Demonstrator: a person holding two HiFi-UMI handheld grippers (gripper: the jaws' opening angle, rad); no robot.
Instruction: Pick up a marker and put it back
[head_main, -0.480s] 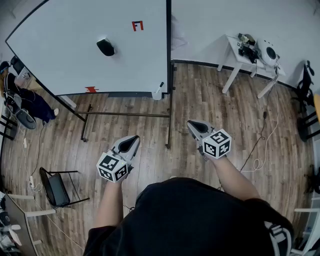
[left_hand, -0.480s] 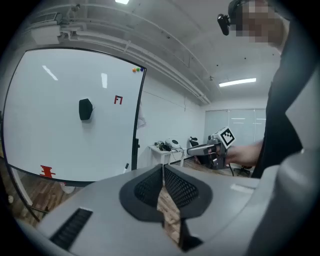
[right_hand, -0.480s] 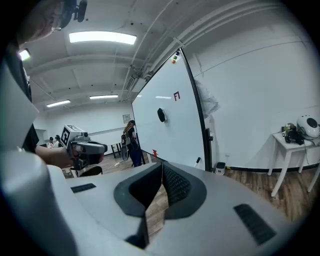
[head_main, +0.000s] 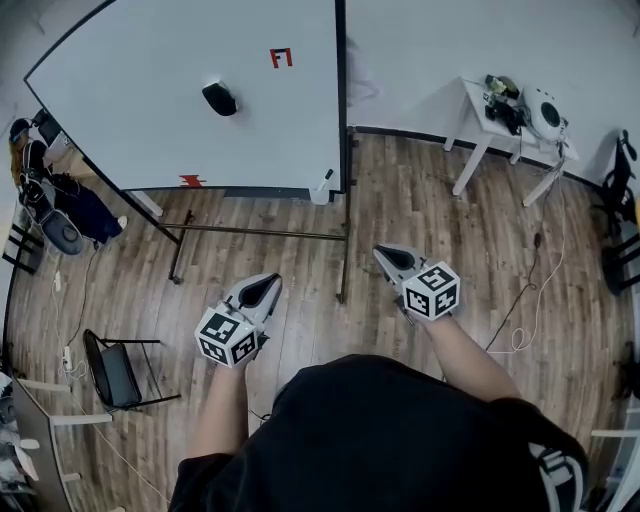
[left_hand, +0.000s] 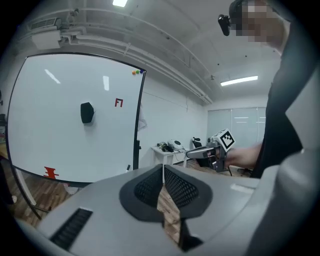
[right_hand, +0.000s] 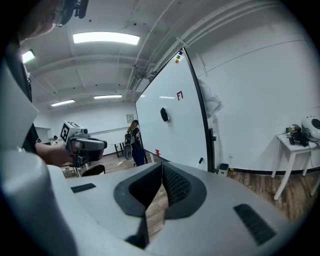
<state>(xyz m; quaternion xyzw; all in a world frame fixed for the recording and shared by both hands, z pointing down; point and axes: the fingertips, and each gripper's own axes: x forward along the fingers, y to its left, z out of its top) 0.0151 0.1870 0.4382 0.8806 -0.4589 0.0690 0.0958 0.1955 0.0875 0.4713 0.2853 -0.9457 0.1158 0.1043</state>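
two claws (head_main: 272, 281) (head_main: 381, 252), one whiteboard (head_main: 140, 130), one eraser (head_main: 219, 98), one marker (head_main: 326, 177), one white table (head_main: 478, 112).

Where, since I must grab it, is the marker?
In the head view, the marker stands at the whiteboard's lower right corner, beside its black post.

Head view looks steeply down; gripper views near level; all share whiteboard (head_main: 180, 130).

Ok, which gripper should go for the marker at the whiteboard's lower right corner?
Right, probably. In the head view the right gripper sits somewhat nearer the marker than the left gripper does. Both have their jaws shut with nothing between them, so either would have to open first.
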